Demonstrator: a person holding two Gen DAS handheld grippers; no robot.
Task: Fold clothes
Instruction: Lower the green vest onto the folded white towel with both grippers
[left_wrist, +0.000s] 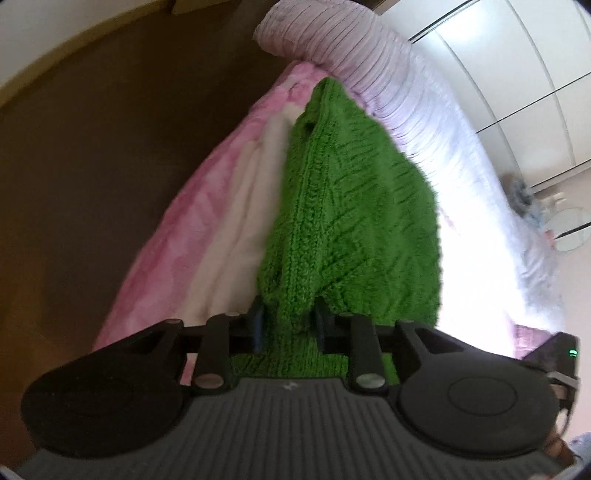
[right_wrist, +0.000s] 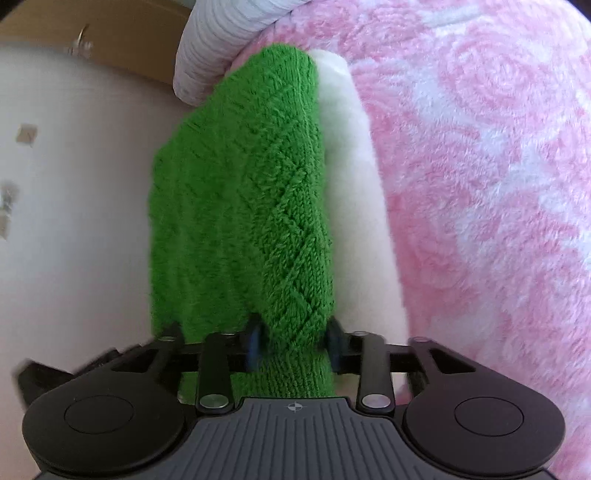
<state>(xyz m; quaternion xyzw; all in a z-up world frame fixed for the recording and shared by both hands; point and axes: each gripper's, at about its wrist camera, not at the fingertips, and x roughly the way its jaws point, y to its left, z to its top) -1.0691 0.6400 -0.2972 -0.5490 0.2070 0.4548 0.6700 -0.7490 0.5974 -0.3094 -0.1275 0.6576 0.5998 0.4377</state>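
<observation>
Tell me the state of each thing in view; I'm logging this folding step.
green knit sweater: bunched lengthwise on the bed, near end pinched by both grippers.
left gripper: shut on the sweater.
right gripper: shut on the sweater.
pink blanket: spread flat under the sweater.
lilac ribbed pillow: lying past the sweater's far end.

Bright daylight, soft focus, heavy fisheye bend

Left wrist view: the white bedcover (left_wrist: 476, 258) blows out to glare on the right, while the brown floor (left_wrist: 92, 177) stays dim. Right wrist view is evenly lit (no hard shadows); the green knit (right_wrist: 243, 206) smears with motion blur on its left edge. Corners vignette black.
</observation>
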